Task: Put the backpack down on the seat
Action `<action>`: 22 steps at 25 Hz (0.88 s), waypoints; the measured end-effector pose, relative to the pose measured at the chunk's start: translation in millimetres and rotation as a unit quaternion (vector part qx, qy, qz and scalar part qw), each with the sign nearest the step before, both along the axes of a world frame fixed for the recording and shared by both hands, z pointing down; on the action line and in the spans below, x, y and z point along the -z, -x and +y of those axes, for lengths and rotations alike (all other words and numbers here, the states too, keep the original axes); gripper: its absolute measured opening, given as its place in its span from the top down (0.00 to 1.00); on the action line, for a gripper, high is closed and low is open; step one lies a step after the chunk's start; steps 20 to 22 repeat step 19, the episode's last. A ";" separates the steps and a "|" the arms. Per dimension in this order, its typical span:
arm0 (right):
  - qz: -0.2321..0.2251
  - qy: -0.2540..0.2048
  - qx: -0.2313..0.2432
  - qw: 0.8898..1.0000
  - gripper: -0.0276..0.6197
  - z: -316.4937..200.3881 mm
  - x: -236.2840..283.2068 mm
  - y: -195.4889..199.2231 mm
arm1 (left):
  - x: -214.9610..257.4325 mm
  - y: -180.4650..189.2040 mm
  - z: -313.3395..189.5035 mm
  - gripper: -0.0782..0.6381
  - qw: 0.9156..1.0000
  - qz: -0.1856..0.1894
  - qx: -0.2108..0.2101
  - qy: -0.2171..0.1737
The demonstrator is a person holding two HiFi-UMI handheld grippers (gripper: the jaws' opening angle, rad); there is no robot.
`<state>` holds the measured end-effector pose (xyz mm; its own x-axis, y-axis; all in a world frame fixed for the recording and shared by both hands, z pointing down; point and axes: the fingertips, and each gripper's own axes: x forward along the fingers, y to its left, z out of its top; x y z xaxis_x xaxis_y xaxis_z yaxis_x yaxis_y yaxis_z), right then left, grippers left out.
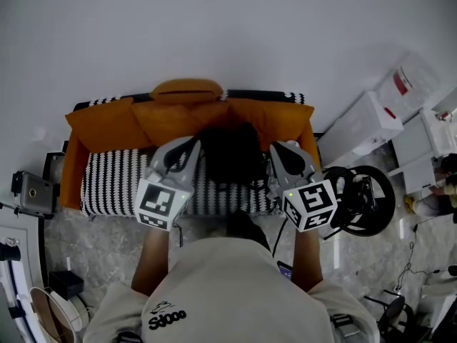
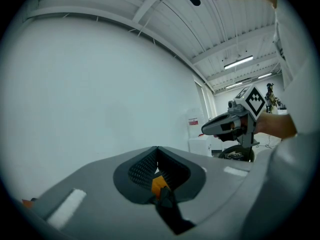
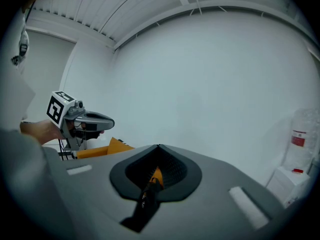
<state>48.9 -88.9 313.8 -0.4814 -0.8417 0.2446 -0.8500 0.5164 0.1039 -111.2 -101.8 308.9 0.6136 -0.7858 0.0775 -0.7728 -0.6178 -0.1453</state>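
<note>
— Where is the backpack [image 1: 228,156]?

— Between the two sets of jaws. The left gripper [image 2: 158,170] is on one side of it and the right gripper [image 3: 159,166] is on the other. It is over the middle of the striped seat [image 1: 114,184] of the orange sofa [image 1: 107,131]. I can't tell whether its bottom touches the seat.

— What are the jaws doing?

— Both pairs are closed on something. The left jaws pinch the left strap [image 2: 170,211], a black band that runs from the pads back and down toward the camera. The right jaws pinch the right strap [image 3: 142,204] the same way. A bit of orange shows at each pinch.

— Which way does the bag point?

— From above it is a dark block, roughly as deep as it is wide. Its far edge is against the back cushions [image 1: 186,116] and its near edge faces the person. Both straps are held at the level of the jaws, so its strap end is uppermost. Its length seems to run downward below the jaws, but the steep view squashes it, so I can't say whether it is upright or tilted.

— And the jaws themselves?

— Both point forward and upward toward the pale wall [image 3: 210,84], side by side, with the bag's width between them.
</note>
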 end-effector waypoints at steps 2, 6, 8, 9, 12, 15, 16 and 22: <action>-0.001 0.003 -0.001 1.000 0.95 -1.4 -3.0 -1.1 | -2.1 -1.6 -1.0 0.88 1.000 -0.002 -0.002 0.003; -0.001 0.008 -0.003 1.000 0.95 -0.5 -7.7 -3.3 | -7.4 -1.6 -1.0 0.88 1.000 -0.003 -0.001 0.008; -0.001 0.011 -0.004 1.000 0.95 -1.2 -9.3 -3.4 | -8.4 -1.7 -1.7 0.88 1.000 -0.004 -0.002 0.010; -0.001 0.012 -0.004 1.000 0.95 -1.9 -10.3 -3.3 | -9.1 -1.4 -2.4 0.88 1.000 -0.004 -0.002 0.011; -0.002 0.016 -0.005 1.000 0.95 -3.3 -13.5 -3.8 | -10.5 -1.9 -3.9 0.88 1.000 -0.004 -0.003 0.013; -0.002 0.019 -0.006 1.000 0.95 -4.6 -16.3 -5.0 | -13.7 -2.3 -5.2 0.88 1.000 -0.005 -0.002 0.018; -0.002 0.020 -0.007 1.000 0.95 -4.9 -17.3 -5.1 | -15.4 -1.6 -5.7 0.88 1.000 -0.005 -0.001 0.019; -0.001 0.022 -0.007 1.000 0.95 -5.3 -20.1 -4.7 | -18.3 -0.6 -6.2 0.88 1.000 -0.003 -0.002 0.020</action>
